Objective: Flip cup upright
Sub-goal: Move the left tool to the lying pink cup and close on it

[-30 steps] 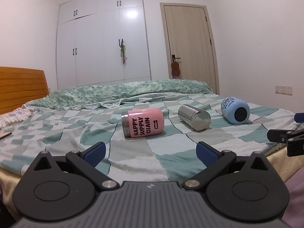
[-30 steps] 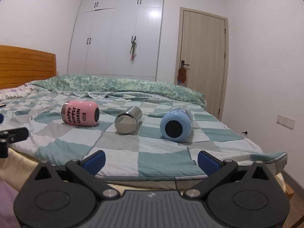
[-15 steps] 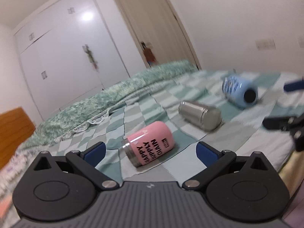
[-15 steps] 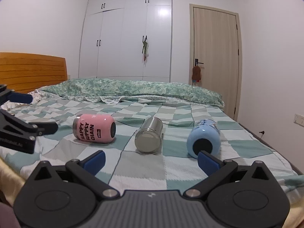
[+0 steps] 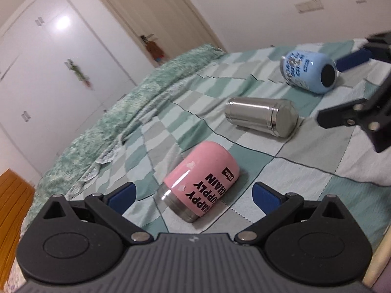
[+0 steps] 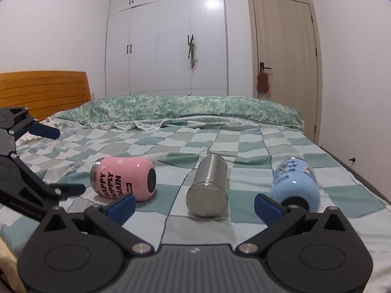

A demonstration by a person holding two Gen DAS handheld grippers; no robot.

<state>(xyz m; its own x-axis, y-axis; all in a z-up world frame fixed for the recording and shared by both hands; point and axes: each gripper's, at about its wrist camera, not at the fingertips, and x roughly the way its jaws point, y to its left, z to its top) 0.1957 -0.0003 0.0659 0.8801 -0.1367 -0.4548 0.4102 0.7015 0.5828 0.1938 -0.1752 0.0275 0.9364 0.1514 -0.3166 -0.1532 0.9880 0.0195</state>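
Lying on its side on the checked bed point(image 5: 305, 171), the pink cup point(image 5: 202, 183) sits between my wide-open, empty left gripper point(image 5: 193, 193), with a steel cup point(image 5: 261, 117) and blue cup point(image 5: 308, 70) toward 1 o'clock. My right gripper point(image 6: 194, 201), equally spread and empty, frames the steel cup's base; only this view shows the headboard point(image 6: 44, 90) at 10 o'clock.

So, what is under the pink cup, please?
The pink cup lies on its side directly on the checked blanket, nothing else showing beneath. The contact patch itself is covered by the cup, and its inside cannot be seen.
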